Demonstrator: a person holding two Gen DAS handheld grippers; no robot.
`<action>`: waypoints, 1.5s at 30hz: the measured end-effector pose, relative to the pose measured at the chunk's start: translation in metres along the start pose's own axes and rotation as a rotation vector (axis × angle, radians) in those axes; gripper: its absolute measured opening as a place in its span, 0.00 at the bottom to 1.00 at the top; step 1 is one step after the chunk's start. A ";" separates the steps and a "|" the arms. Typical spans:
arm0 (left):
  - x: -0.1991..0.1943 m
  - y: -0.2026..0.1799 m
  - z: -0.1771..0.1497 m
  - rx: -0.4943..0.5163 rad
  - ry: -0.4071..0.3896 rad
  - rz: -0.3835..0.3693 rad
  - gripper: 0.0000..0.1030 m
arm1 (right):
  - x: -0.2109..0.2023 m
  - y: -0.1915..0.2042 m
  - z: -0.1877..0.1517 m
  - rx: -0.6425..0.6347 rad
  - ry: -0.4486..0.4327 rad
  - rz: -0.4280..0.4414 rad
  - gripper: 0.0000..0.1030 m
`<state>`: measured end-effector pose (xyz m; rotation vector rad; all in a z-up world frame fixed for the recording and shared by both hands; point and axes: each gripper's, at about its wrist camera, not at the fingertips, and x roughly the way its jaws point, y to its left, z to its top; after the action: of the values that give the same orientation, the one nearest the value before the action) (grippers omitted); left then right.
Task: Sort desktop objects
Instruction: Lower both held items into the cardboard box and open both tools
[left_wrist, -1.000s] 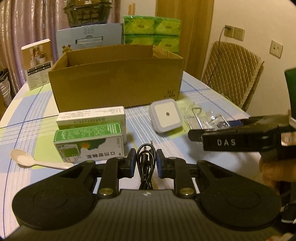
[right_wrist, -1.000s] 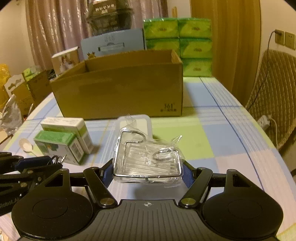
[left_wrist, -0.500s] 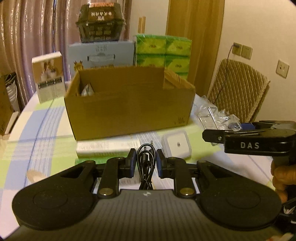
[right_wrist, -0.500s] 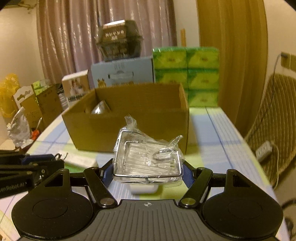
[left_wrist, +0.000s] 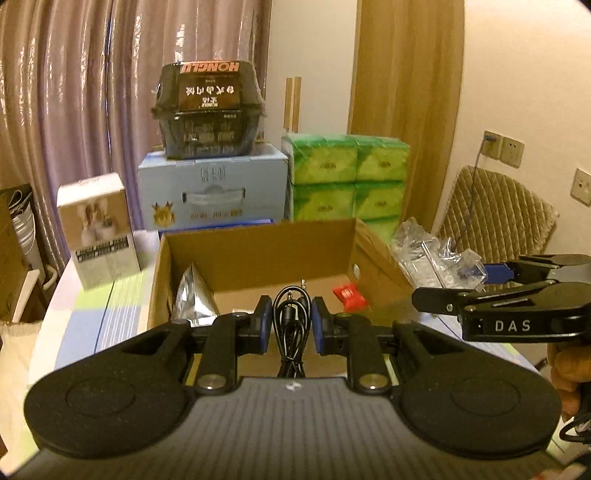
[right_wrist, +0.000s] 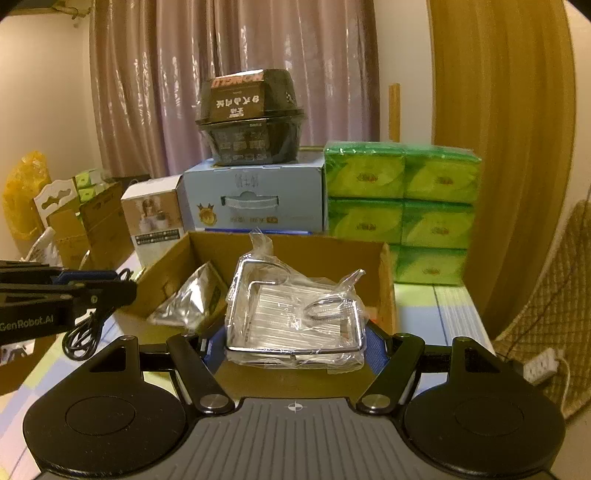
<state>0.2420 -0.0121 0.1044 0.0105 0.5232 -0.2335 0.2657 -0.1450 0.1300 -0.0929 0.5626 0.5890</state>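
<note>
My left gripper (left_wrist: 291, 317) is shut on a coiled black audio cable (left_wrist: 291, 314) and holds it above the near edge of the open cardboard box (left_wrist: 255, 240). My right gripper (right_wrist: 295, 339) is shut on a wire rack wrapped in clear plastic (right_wrist: 295, 310), raised over the same box (right_wrist: 384, 280). The right gripper also shows at the right of the left wrist view (left_wrist: 491, 280), the left one at the left of the right wrist view (right_wrist: 92, 284). Inside the box lie a silver foil pouch (left_wrist: 194, 299) and a small red packet (left_wrist: 349, 293).
Behind the box stand a small white carton (left_wrist: 98, 229), a light blue box (left_wrist: 214, 192) with a black bowl pack (left_wrist: 208, 110) on top, and stacked green tissue packs (left_wrist: 349, 181). A quilted chair (left_wrist: 495, 218) is at right. A power strip (right_wrist: 541, 365) lies low at the right.
Both grippers have risen and moved forward with their loads, from low over the table to above the box. The box's inside now shows; the table items in front have dropped out of view.
</note>
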 end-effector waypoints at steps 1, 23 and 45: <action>0.007 0.003 0.007 -0.003 0.000 0.001 0.17 | 0.007 -0.001 0.005 -0.004 0.004 -0.002 0.67; 0.105 0.059 0.025 -0.109 0.067 0.030 0.25 | 0.105 -0.021 0.016 0.049 0.132 0.014 0.67; -0.010 0.072 -0.017 -0.167 0.005 0.073 0.76 | 0.007 -0.003 0.014 0.050 0.016 0.060 0.95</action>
<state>0.2415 0.0616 0.0908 -0.1319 0.5449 -0.1185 0.2789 -0.1407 0.1382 -0.0341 0.5967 0.6325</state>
